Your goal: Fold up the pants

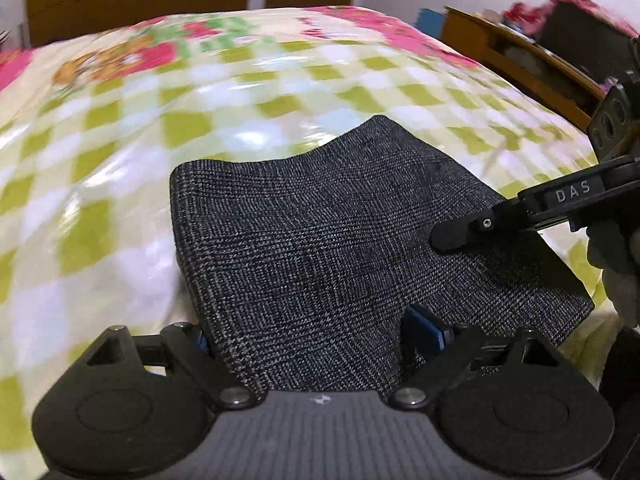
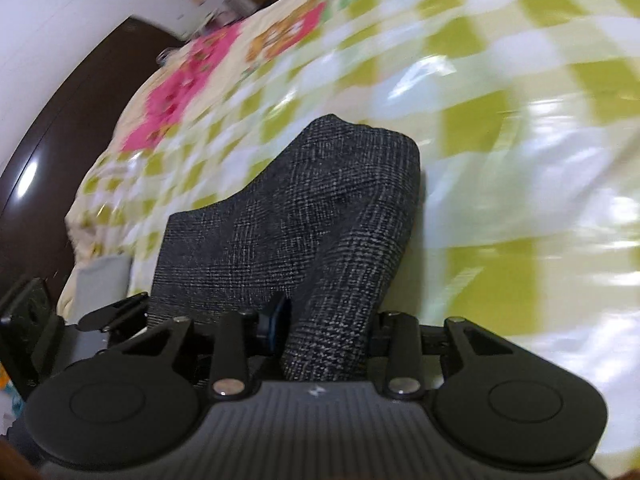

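Left gripper and right gripper, each clamped on an edge of the dark grey glen-check woven pants, hold the compact bundle over the green-checked glossy bedcover; folding appears nearly complete, laying down remaining

We count one pair of pants, dark grey and checked. We count two grippers: the left gripper and the right gripper. Under them we see one bedspread, and to the side one wooden shelf.
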Demonstrator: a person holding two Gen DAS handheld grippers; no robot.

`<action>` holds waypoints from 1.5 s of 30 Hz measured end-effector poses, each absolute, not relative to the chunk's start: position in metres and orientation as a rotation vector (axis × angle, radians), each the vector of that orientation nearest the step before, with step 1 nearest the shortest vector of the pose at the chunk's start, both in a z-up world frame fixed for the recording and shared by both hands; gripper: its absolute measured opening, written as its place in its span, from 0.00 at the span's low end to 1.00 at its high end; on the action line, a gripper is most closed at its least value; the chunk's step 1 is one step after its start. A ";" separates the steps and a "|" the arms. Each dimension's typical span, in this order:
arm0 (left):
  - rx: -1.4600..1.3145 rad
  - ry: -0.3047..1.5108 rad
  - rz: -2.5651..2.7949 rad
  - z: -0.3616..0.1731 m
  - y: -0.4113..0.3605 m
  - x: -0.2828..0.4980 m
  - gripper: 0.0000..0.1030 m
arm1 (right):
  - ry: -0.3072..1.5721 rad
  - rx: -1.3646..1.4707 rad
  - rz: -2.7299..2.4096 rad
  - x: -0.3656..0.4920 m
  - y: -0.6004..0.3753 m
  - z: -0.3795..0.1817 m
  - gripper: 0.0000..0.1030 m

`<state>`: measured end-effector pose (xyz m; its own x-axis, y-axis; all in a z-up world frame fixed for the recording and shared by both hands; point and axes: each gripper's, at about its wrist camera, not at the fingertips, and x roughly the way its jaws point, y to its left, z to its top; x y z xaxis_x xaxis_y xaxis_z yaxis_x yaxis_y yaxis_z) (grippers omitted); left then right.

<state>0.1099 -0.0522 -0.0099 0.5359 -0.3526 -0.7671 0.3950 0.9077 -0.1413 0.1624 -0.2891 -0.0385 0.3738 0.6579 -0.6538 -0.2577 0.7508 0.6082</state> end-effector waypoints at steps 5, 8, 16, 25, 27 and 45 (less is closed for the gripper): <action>0.127 0.893 -0.502 -0.011 -0.097 0.124 0.96 | 1.002 0.458 0.515 0.162 -0.334 -0.042 0.37; 0.174 0.887 -0.509 -0.012 -0.117 0.122 0.96 | 0.995 0.474 0.471 0.162 -0.356 -0.047 0.38; 0.215 0.908 -0.465 -0.015 -0.128 0.122 0.97 | 0.966 0.470 0.453 0.158 -0.359 -0.055 0.45; 0.199 0.897 -0.414 -0.010 -0.128 0.127 1.00 | 0.950 0.403 0.456 0.152 -0.351 -0.050 0.56; 0.182 0.868 -0.410 -0.005 -0.121 0.127 1.00 | 0.947 0.426 0.456 0.150 -0.354 -0.049 0.57; 0.041 0.925 -0.523 -0.011 -0.163 0.150 0.98 | 0.918 0.484 0.500 0.163 -0.402 -0.039 0.39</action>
<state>0.1500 -0.1625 -0.0112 0.4866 -0.4124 -0.7702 0.4468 0.8750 -0.1862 0.1629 -0.4020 -0.0389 0.5111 0.5955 -0.6198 -0.1982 0.7833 0.5892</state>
